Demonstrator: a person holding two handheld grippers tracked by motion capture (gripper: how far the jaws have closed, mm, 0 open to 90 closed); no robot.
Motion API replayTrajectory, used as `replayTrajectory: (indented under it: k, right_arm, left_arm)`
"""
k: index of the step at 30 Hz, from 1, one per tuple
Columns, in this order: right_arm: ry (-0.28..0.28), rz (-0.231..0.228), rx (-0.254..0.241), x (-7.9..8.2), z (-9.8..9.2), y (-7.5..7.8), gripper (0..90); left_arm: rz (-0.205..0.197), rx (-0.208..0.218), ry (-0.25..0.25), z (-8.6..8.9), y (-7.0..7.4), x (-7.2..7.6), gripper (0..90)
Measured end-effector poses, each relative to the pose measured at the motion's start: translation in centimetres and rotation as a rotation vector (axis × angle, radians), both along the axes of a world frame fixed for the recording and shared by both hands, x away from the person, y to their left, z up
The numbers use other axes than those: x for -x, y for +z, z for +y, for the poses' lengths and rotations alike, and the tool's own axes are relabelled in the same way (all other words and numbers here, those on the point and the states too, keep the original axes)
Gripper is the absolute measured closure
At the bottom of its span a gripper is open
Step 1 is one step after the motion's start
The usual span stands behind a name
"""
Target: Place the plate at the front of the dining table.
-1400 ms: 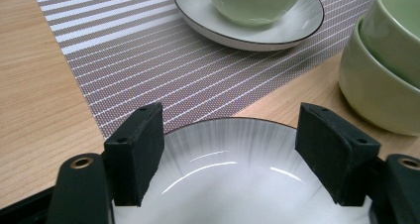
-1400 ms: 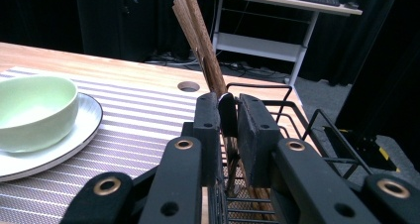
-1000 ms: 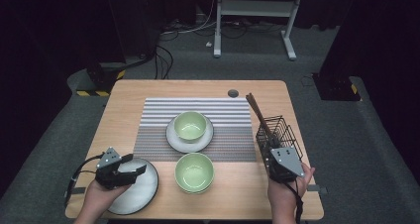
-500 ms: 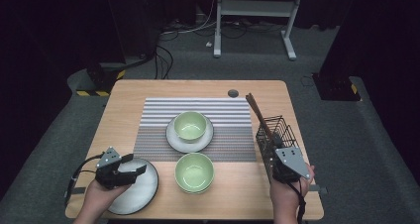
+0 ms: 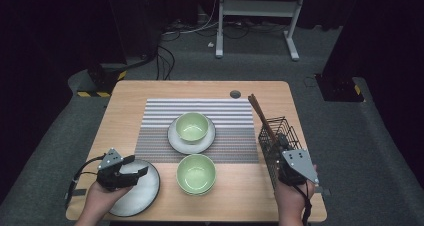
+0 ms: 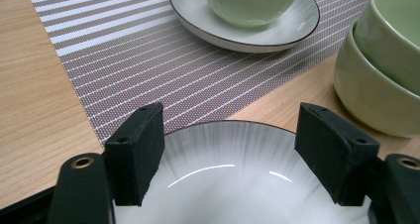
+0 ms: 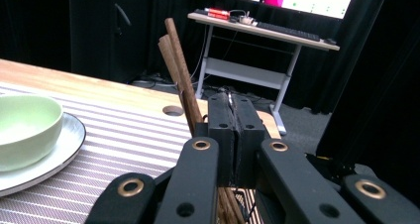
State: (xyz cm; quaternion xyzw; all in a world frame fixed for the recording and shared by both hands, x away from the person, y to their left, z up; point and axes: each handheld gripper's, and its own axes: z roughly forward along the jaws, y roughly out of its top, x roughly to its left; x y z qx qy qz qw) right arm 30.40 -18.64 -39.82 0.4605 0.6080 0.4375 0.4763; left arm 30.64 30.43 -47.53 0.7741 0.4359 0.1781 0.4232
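While the wooden worktop [image 5: 130, 106] fills most of the high view, a grey striped placemat [image 5: 155, 136] lies across its middle. On the far half of the mat sits a grey saucer-like plate [image 5: 172, 141] carrying a pale green bowl [image 5: 192, 127]. Just off the mat's near edge, on bare wood, stand two more green bowls nested one in the other [image 5: 196, 173]. At the near left corner lies a white plate with a dark rim [image 5: 142, 193], apart from the nested bowls.

The left gripper [image 5: 131, 170] hangs over the far part of that white plate. In the left gripper view its jaws stand wide apart above the plate's rim [image 6: 223, 127], with nothing between the pads [image 6: 141, 149]; whether they touch the plate I cannot tell.

At the right edge of the worktop stands a black wire basket [image 5: 275, 136], with brown chopsticks [image 5: 260, 113] leaning out of it toward the far left. The right gripper [image 5: 286, 148] is at the basket, the hand [image 5: 292, 196] behind it. In the right gripper view its jaws are pressed flat together, having just finished closing, and nothing visible sits between them; the chopsticks [image 7: 178, 70] rise just beside the left jaw, touching or nearly so, and run down into the basket below.
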Motion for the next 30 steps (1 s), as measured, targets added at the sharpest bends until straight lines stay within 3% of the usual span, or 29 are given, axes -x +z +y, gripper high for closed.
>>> replayTrajectory:
  k: [7, 21, 30]
  right_arm:
    - [-0.007, -0.026, 0.011, 0.4, -0.1, 0.2, 88.8]
    - [-0.001, -0.063, -0.025, 0.7, -0.3, 1.0, 88.7]
    - [0.001, -0.094, -0.022, 1.1, -0.1, 1.7, 88.8]
  left_arm:
    - [-0.002, 0.002, 0.0, 0.0, 0.0, 0.0, 27.8]
    - [-0.003, 0.0, -0.002, 0.0, -0.1, 0.0, 28.7]
    - [-0.002, -0.005, 0.002, 0.0, -0.1, 0.0, 28.1]
